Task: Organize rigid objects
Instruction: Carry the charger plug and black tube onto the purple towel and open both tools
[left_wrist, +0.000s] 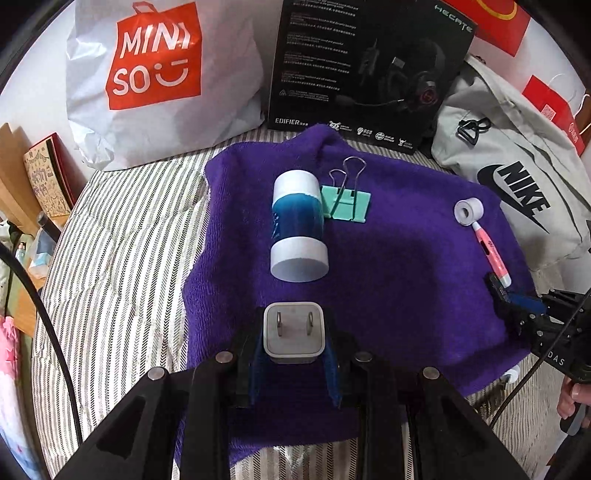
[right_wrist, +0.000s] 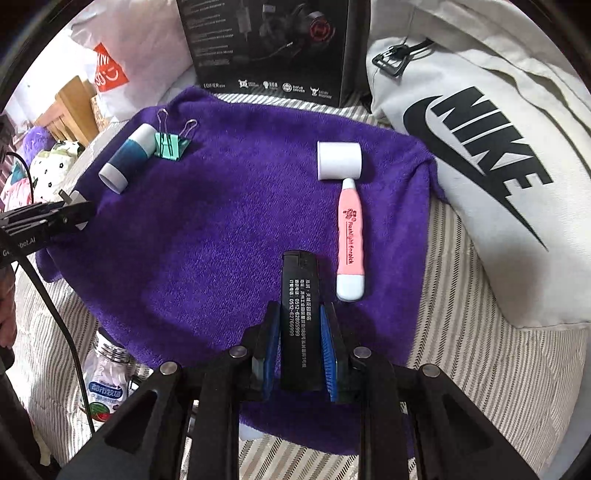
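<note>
Carrying two items toward the purple fleece towel (left_wrist: 406, 266) on the bed — left tool (left_wrist: 294, 354) clamped on a white plug adapter (left_wrist: 293, 334), right tool (right_wrist: 300, 350) on a black lighter (right_wrist: 298, 314). Next, likely: lower, release beside the others.

MINISO on the white bag (left_wrist: 159, 70), EDIFIER on the black box (left_wrist: 365, 70), NIKE on the grey bag (right_wrist: 480, 147).
</note>
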